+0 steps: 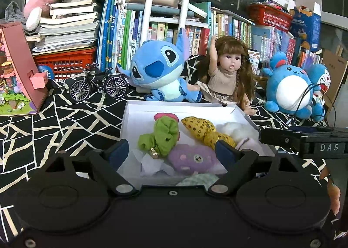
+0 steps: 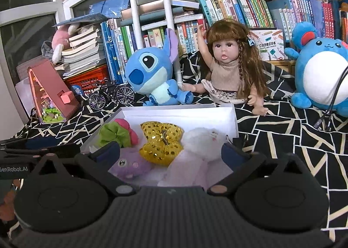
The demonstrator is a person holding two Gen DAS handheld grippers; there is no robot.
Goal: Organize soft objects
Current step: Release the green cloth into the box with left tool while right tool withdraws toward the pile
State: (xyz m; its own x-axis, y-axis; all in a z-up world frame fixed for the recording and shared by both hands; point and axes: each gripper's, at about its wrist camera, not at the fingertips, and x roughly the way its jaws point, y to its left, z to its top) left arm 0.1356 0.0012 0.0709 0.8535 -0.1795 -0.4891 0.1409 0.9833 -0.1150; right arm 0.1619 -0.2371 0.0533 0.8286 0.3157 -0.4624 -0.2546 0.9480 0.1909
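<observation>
White box (image 1: 139, 115) rim between spread fingers (image 1: 118, 152)

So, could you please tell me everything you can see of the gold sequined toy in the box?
The gold sequined toy is a lumpy, bow-like cushion covered in shiny sequins, pinched at its middle. It lies flat in the white box, its top uncovered, between the green scrunchie and the white fluffy toy, with the purple plush close by. Neither claw holds it.
</observation>
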